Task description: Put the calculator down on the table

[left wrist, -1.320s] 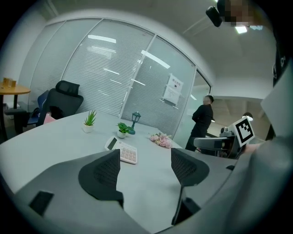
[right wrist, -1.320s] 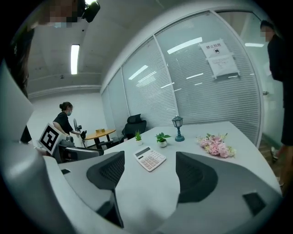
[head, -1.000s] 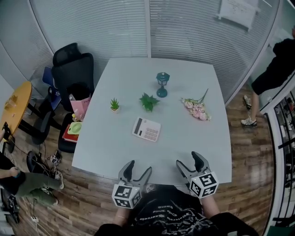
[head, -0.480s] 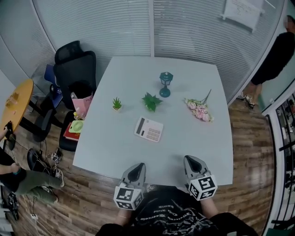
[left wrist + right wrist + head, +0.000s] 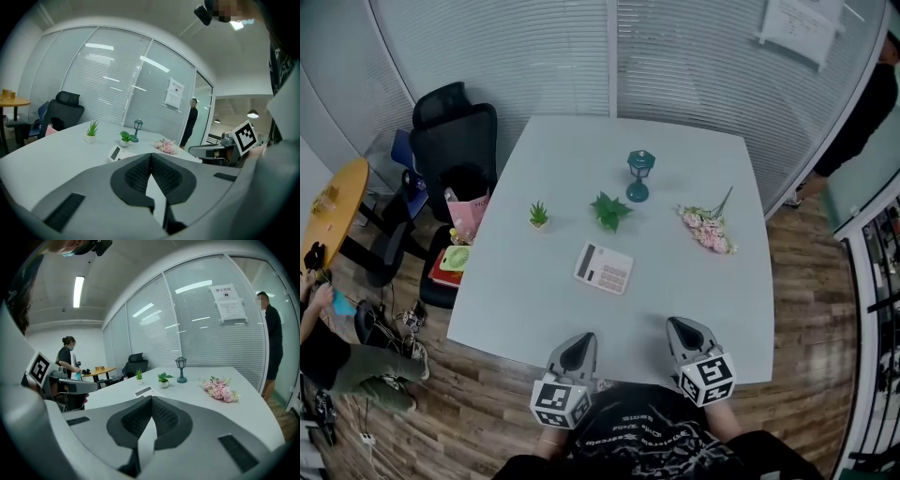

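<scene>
Calculator (image 5: 603, 267) lies on white table (image 5: 712, 309), glass-walled office around.

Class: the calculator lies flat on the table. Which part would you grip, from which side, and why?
Probably pinch the calculator across its two long edges, coming down from above on the near side. It lies flat, thin and slightly skewed, with nothing touching its edges.

black pale-printed t-shirt (image 5: 649, 439); grey left gripper (image 5: 580, 340) and right gripper (image 5: 679, 324), black ribbed pads (image 5: 136, 176), square-marker cubes (image 5: 558, 401)
</scene>
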`<state>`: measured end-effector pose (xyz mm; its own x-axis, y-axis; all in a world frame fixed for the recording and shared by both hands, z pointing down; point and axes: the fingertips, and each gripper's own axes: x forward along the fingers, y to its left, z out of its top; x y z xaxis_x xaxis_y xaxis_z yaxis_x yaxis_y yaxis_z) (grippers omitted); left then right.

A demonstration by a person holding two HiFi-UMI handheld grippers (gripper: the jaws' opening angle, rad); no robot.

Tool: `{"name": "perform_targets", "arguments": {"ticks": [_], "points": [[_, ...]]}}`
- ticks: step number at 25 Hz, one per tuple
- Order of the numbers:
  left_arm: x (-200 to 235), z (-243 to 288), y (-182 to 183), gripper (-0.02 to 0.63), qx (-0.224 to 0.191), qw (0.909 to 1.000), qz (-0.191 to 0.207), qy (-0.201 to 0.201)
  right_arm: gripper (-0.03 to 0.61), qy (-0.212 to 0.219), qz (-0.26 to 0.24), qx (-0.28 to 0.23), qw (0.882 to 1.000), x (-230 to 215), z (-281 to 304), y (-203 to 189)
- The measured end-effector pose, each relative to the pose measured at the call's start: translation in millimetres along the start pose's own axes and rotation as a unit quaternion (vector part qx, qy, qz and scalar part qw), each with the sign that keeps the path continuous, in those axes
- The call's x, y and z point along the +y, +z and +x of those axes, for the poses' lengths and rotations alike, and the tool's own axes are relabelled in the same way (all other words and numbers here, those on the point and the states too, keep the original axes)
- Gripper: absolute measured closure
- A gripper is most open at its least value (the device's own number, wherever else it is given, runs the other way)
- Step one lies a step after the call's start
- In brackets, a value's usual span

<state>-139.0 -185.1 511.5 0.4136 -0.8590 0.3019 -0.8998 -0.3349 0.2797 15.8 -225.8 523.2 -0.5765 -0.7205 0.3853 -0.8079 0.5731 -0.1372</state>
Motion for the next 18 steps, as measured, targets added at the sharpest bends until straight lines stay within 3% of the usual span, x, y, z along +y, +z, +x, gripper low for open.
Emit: {"name": "perform_targets", "arguments": {"ticks": [8,18], "points": [[3.6,9.1,3.1,0.594,-0.001,1.0000,0.002,0.003,0.572,0.018,-0.030,0.005,0.999,6.4,15.8,8.4],[3.9,16.7,-5.5,0.594,0.017,0.9998,-0.011,0.002,0.574,0.018,-0.021,0.016,0.999,1.5,24.9,1.9]]}}
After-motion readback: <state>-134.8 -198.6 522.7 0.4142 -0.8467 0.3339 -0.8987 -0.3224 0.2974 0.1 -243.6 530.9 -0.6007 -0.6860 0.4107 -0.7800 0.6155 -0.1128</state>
